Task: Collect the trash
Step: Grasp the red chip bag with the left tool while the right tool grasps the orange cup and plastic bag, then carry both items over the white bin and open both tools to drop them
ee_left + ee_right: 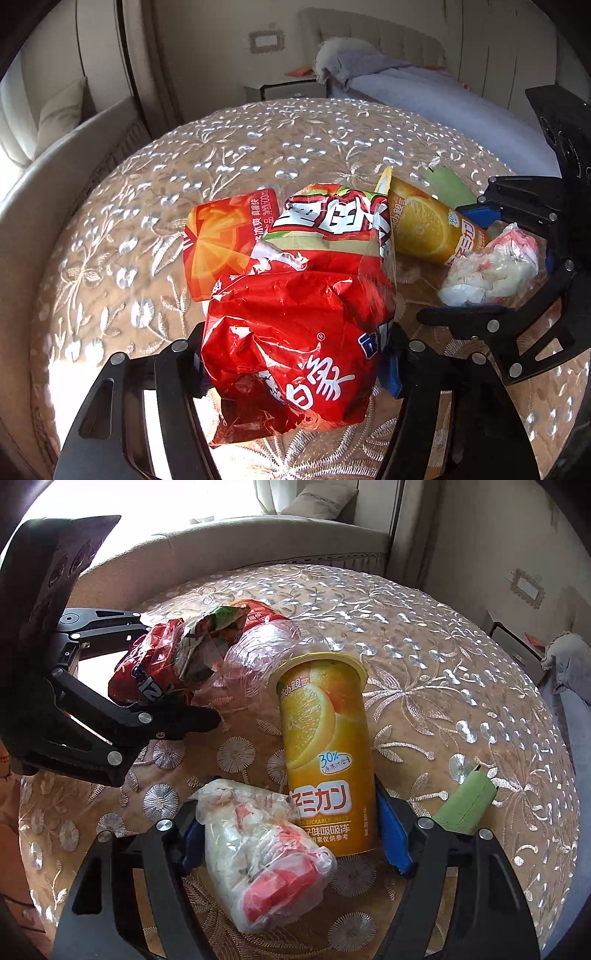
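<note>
My left gripper (295, 365) is shut on a crumpled red snack bag (295, 339), which bulges between its fingers above the round table (147, 221). Behind the bag lie a red and green wrapper (332, 218) and a clear plastic bottle with an orange label (221, 240). My right gripper (291, 834) holds a crumpled clear plastic bag with red and white scraps (258, 849) and the lower end of an orange jelly pouch (325, 746) between its blue pads. From the right wrist view, the left gripper (177, 686) with the red bag (147, 668) is at upper left.
A green flat piece (465, 805) lies on the table right of the right gripper. The table wears an embroidered floral cloth. A beige sofa (258, 535) curves beyond the table. A bed (424, 96) and a nightstand (284, 86) stand at the back.
</note>
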`<state>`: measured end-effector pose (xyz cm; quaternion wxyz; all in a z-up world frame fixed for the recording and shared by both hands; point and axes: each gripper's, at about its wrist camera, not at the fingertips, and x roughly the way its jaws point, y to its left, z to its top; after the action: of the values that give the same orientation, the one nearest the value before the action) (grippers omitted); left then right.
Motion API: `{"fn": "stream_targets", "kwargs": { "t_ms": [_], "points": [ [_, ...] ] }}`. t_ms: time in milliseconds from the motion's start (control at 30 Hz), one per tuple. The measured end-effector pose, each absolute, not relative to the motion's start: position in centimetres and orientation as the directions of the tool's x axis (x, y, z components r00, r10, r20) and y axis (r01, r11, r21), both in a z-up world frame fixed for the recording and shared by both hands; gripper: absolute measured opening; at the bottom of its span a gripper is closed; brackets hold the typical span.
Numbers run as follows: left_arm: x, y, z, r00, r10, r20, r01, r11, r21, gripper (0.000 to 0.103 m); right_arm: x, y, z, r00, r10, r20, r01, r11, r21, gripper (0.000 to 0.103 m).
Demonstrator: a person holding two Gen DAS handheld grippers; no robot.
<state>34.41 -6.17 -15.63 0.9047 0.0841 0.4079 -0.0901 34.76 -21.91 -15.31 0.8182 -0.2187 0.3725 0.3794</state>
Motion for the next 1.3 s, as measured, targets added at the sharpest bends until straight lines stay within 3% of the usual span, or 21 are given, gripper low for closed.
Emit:
{"fn": "stream_targets", "kwargs": {
  "t_ms": [167, 433, 633, 1300],
  "points": [
    [33.3, -6.8, -14.8, 0.688, -0.063, -0.723, 0.219, 0.968, 0.125, 0.063, 34.6, -22.2, -14.8, 0.473, 0.457, -0.753, -0.762, 0.642, -0.089, 0.072],
    [29.2, -6.2, -11.2, 0.738, -0.133, -0.661, 0.225, 0.973, 0.056, 0.063, 30.8, -24.8, -11.7, 0.555, 0.475, -0.683, -0.704, 0.706, -0.081, 0.072],
    [25.1, -8.8, -8.9, 0.774, -0.158, -0.613, 0.255, 0.964, 0.073, 0.063, 26.0, -27.8, -8.7, 0.639, 0.466, -0.612, -0.641, 0.763, -0.089, 0.072],
    [14.5, -24.4, -8.0, 0.715, -0.401, -0.573, 0.556, 0.823, 0.117, 0.063, 12.2, -42.1, -7.8, 0.792, 0.208, -0.574, -0.306, 0.949, -0.078, 0.072]
  ]
}}
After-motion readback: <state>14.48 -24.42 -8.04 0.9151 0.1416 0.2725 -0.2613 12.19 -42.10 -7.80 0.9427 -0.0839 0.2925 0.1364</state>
